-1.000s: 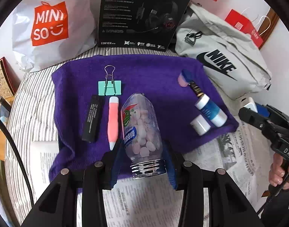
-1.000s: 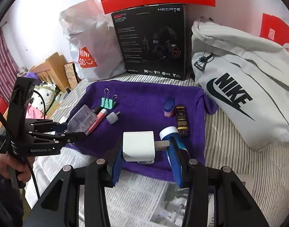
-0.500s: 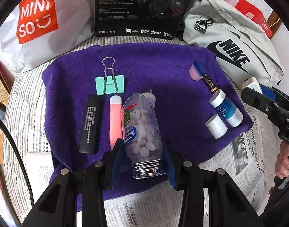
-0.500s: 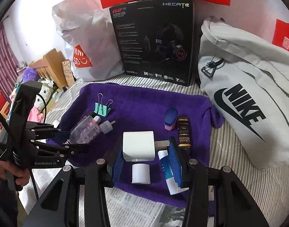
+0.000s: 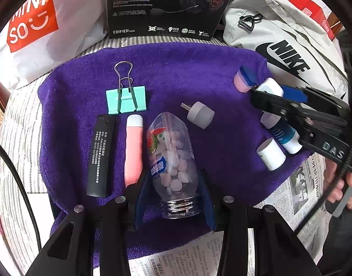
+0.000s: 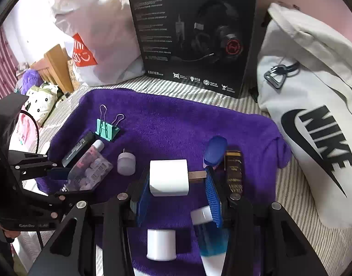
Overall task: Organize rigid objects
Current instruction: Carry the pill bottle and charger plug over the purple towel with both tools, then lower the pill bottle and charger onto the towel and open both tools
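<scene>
My left gripper (image 5: 174, 184) is shut on a clear bottle of tablets (image 5: 172, 161), which points forward over the purple towel (image 5: 176, 69). To its left lie a pink pen (image 5: 134, 149), a black stick (image 5: 100, 156) and a green binder clip (image 5: 126, 100); a grey plug (image 5: 200, 115) lies to its right. My right gripper (image 6: 176, 184) is shut on a white charger (image 6: 168, 177), low over the towel's right part. Around it lie a blue eraser (image 6: 215, 149), a dark tube (image 6: 233, 174), a glue stick (image 6: 212, 237) and a white cap (image 6: 161, 243).
A black headset box (image 6: 192, 34) stands behind the towel, with a white Miniso bag (image 5: 31, 27) at the left and a grey Nike bag (image 6: 314, 126) at the right. Newspaper (image 5: 300, 184) lies under the towel's near edge on striped bedding (image 6: 291, 202).
Both grippers moved forward over the towel. The right one carried the charger past the glue stick and cap. The left one brought the bottle up beside the pink pen, and the grey plug came into view.
</scene>
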### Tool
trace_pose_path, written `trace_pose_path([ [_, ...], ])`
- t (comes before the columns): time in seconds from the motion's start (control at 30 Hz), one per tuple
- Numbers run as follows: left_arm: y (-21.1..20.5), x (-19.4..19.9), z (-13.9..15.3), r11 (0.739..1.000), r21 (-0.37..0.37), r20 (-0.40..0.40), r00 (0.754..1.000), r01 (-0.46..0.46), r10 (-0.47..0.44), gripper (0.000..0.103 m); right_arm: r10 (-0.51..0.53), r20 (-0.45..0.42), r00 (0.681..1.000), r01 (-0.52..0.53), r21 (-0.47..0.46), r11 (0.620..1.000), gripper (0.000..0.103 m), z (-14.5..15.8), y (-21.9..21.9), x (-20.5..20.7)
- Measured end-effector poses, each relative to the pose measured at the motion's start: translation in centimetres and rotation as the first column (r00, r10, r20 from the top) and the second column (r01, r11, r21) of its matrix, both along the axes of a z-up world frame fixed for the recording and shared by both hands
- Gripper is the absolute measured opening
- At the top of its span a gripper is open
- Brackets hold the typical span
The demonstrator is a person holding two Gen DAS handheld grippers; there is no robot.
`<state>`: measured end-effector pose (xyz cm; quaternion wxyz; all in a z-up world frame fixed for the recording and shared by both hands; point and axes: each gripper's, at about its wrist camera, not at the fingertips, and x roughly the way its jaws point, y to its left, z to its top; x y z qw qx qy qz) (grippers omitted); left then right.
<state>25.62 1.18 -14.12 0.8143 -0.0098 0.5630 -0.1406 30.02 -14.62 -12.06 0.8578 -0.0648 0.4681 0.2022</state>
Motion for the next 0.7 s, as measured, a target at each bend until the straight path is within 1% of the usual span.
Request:
trace_pose_path([
  [0.13, 0.1, 0.2, -0.1, 1.0, -0.012, 0.008, 1.0, 0.008, -0.007, 0.039, 0.011, -0.026, 1.0, -0.011, -0.007, 1.0, 0.044, -0.9, 0.6, 0.8],
  [0.3, 0.3, 0.1, 0.1, 0.999, -0.031, 0.021, 1.0, 0.014, -0.013, 0.039, 0.021, -0.043, 0.999, -0.023, -0.043, 0.999, 0.044, -2.1, 1.4, 1.5],
  [0.43, 0.2, -0.1, 0.6, 0.999, -0.035, 0.024, 1.0, 0.018, -0.017, 0.039, 0.017, -0.075, 0.997, -0.023, -0.071, 0.997, 0.044, -3.2, 1.7, 2.0],
  [0.53, 0.1, -0.1, 1.0, 0.999, -0.041, 0.025, 0.999, 0.021, -0.02, 0.039, 0.023, -0.064, 0.998, -0.029, -0.089, 0.996, 0.044, -3.3, 1.9, 1.9],
  [0.7, 0.2, -0.4, 1.4, 0.999, -0.042, 0.029, 0.999, 0.025, -0.024, 0.039, 0.035, -0.073, 0.997, -0.042, -0.088, 0.995, 0.045, -3.4, 1.9, 2.3],
])
